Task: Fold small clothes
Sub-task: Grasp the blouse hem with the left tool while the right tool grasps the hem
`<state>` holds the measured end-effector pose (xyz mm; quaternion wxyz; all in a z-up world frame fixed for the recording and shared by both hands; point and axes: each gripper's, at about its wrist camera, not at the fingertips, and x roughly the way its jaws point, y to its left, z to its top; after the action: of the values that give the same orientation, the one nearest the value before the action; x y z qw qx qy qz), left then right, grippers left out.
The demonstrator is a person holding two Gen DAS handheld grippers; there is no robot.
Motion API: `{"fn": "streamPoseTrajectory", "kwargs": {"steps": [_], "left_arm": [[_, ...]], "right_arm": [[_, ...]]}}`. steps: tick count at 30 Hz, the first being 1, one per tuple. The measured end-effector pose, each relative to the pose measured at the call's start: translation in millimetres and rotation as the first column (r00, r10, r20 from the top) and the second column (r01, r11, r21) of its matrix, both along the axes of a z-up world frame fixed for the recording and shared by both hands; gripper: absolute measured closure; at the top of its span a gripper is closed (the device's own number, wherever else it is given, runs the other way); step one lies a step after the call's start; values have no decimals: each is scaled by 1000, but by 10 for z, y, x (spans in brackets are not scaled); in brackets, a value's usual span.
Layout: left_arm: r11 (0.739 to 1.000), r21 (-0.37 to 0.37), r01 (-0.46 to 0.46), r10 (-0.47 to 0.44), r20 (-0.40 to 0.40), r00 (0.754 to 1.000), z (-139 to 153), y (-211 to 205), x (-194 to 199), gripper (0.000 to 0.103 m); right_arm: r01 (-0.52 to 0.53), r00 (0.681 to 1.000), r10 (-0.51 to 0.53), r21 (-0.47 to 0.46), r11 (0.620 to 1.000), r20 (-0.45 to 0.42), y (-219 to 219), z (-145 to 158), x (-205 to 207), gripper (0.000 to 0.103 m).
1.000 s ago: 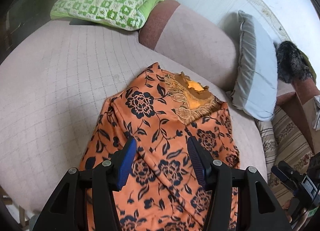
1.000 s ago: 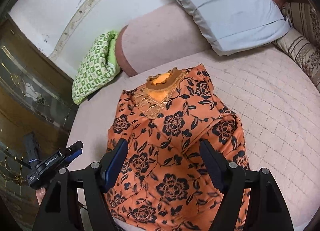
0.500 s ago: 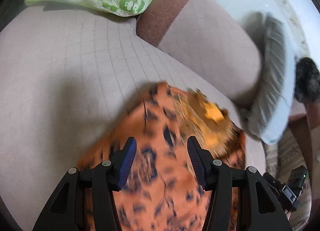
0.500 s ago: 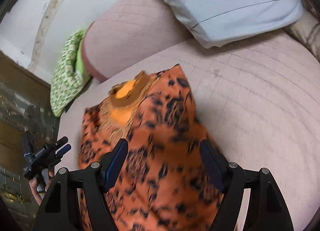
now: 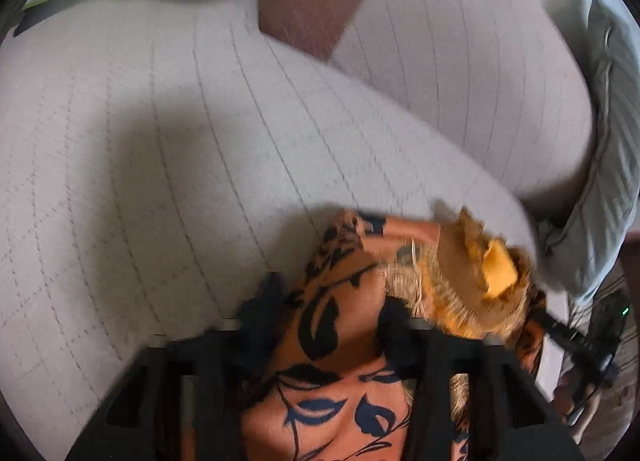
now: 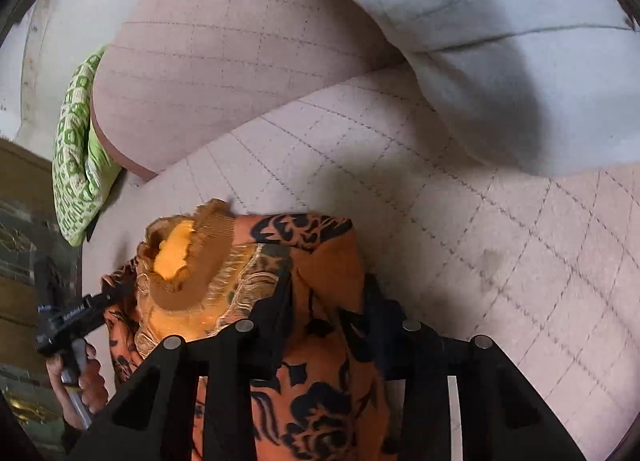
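The orange dress (image 6: pixel 320 341) is lying on the sofa seat (image 5: pixel 140 181), bunching between both tongs. Left tongs (image 5: pixel 324 325) and right tongs (image 6: pixel 326 313) are each pinching it. Fabric looks light, soft, slippery: hold at folded edges

orange garment (image 5: pixel 340 325) with dark floral print and tan embroidered neckline, lying bunched on the quilted surface, running between both sets of jaws, neckline sitting just beyond the fingertips, seen also at (image 6: pixel 320 301).
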<state>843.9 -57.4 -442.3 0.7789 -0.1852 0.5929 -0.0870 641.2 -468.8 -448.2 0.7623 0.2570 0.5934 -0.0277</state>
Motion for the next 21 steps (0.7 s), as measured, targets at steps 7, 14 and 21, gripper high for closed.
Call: {"fn": "streamPoseTrajectory", "kwargs": {"steps": [7,14,21], "left_arm": [[999,-11,-47,48,132,990,229,150,-43,96],[993,-34,-109,113,170,979,332,290,-221,97],[986,-141,-86,127,313,941,928,572,-1086,96]], "right_arm": [[31,998,-35,62,998,61,-184,111,-90,89],[30,991,-29,-8,1000,132,-110,427,-151,90],[-2,959,10,-26,1000,285,98,1108,-796,90]]}}
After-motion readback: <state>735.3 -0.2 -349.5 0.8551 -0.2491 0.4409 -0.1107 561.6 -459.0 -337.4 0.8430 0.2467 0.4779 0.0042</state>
